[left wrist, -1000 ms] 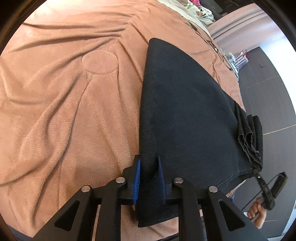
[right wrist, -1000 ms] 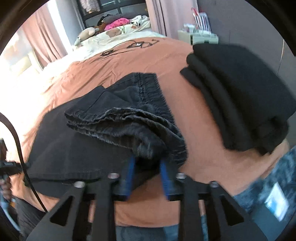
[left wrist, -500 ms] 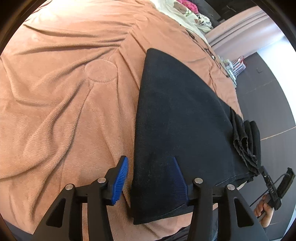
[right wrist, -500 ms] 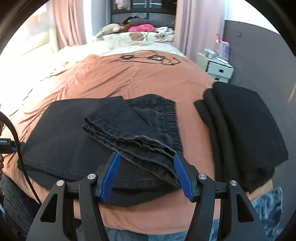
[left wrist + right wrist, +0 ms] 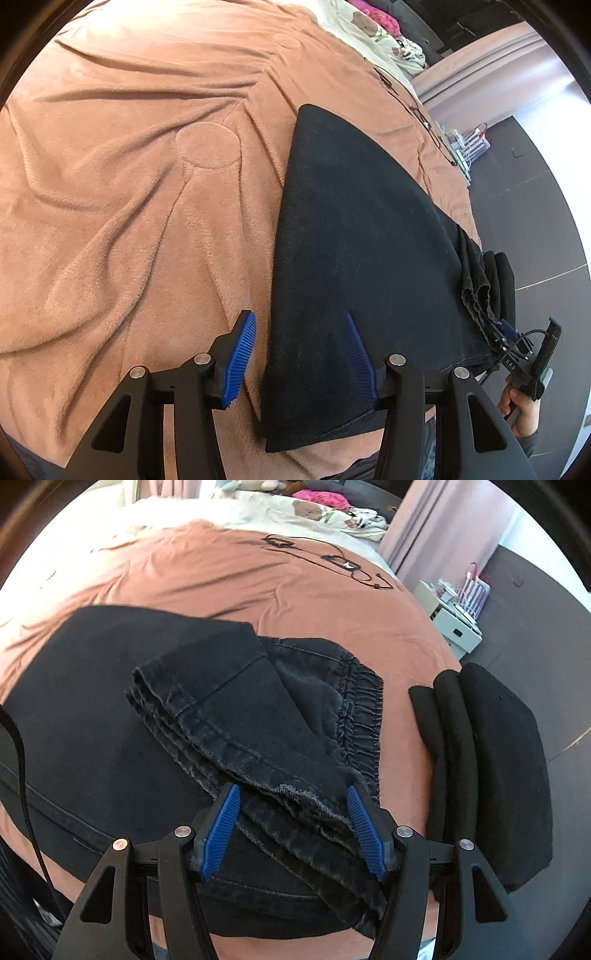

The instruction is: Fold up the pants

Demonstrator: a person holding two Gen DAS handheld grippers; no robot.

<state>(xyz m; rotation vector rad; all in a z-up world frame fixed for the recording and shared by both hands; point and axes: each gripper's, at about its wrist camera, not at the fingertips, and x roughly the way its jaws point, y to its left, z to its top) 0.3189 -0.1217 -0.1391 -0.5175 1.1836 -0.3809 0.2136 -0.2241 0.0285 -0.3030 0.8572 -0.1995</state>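
Black pants (image 5: 362, 236) lie folded flat on the orange blanket (image 5: 129, 206). My left gripper (image 5: 299, 317) is open and straddles their near left edge without pressing on it. In the right wrist view the leg hems (image 5: 258, 746) lie folded over the elastic waistband (image 5: 362, 709). My right gripper (image 5: 292, 789) is open, with the frayed hem corner between its blue pads (image 5: 218, 830), which stand clear of the cloth. A person's hand (image 5: 517, 402) with the right gripper's body shows at the lower right of the left wrist view.
A stack of folded black garments (image 5: 498, 757) sits on the bed's right corner, close to the pants. A black cable (image 5: 332, 557) lies further up the blanket. A white nightstand (image 5: 458, 624) stands beside the bed, and pillows with toys (image 5: 317, 506) at the head.
Both grippers opened and let go of the pants. The right gripper rolled level and drew back, leaving the folded hems lying on the pile. The left hardly moved.
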